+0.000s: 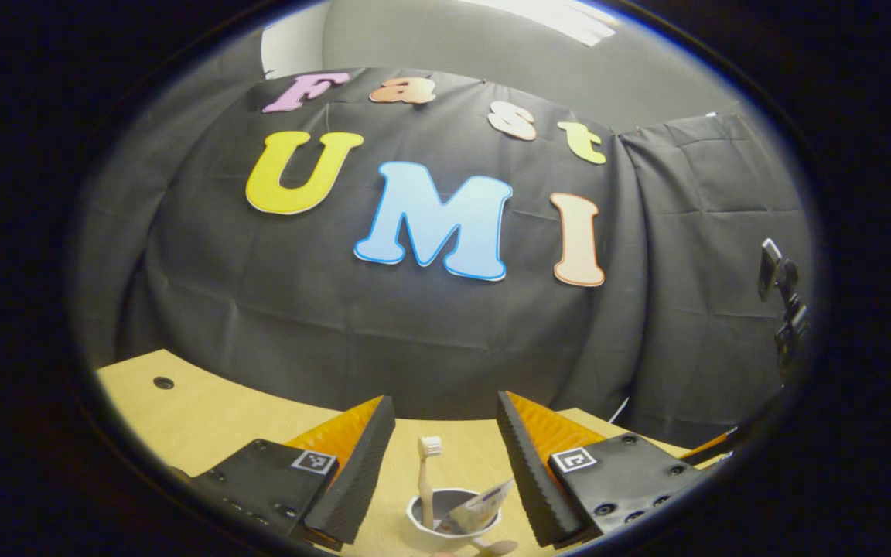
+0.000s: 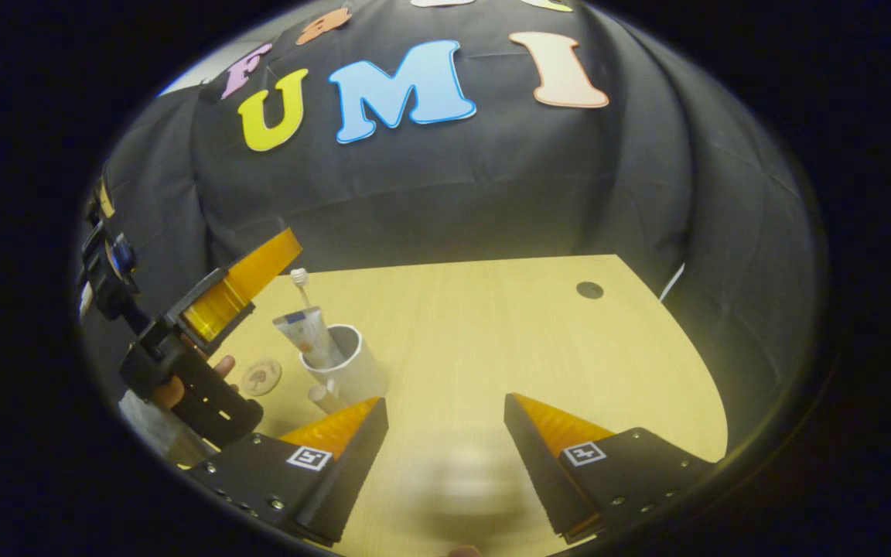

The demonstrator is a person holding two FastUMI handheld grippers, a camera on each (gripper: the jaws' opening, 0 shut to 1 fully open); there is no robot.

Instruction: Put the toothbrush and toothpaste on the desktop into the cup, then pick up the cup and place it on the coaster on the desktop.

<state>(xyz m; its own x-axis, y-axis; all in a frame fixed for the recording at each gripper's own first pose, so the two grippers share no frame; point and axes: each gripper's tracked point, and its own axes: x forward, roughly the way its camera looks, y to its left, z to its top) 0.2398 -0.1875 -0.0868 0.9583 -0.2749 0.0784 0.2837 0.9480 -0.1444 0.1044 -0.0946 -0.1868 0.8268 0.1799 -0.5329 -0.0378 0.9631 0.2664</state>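
While both grippers are held with fingers spread wide and nothing between them, the scene is logged as follows.

Left gripper (image 1: 445, 456): fingers are seen wide apart in the left gripper view, gripping nothing; the cup lies ahead, in the gap between them but apart from both.

Right gripper (image 2: 445, 456): fingers are seen wide apart in the right gripper view, with bare desktop (image 2: 492, 340) between them.

Cup (image 1: 452, 520): a white cup with a dark inside is seen upright just ahead of the left gripper's fingers; in the right gripper view it (image 2: 353, 367) stands beyond the tip of the left-hand finger, its handle turned toward that finger.

Toothbrush (image 1: 427, 480): it is stood in the cup, pale handle upright, white bristle head above the rim.

Toothpaste (image 1: 480, 507): a tube is leaned inside the cup, tilted toward the right-hand finger; in the right gripper view its flat crimped end is seen uppermost.

Coaster (image 2: 261, 377): a round, tan disc with a dark mark is seen in the right gripper view, flat on the desktop just beside the cup, not under it.

Other gripper in the right gripper view: the left gripper (image 2: 206, 333) is seen side-on beyond the coaster, gripped by a hand (image 2: 182, 383).

Left gripper view extra: a dark clamp-like fixture (image 1: 782, 305) is seen far to the right-hand side.
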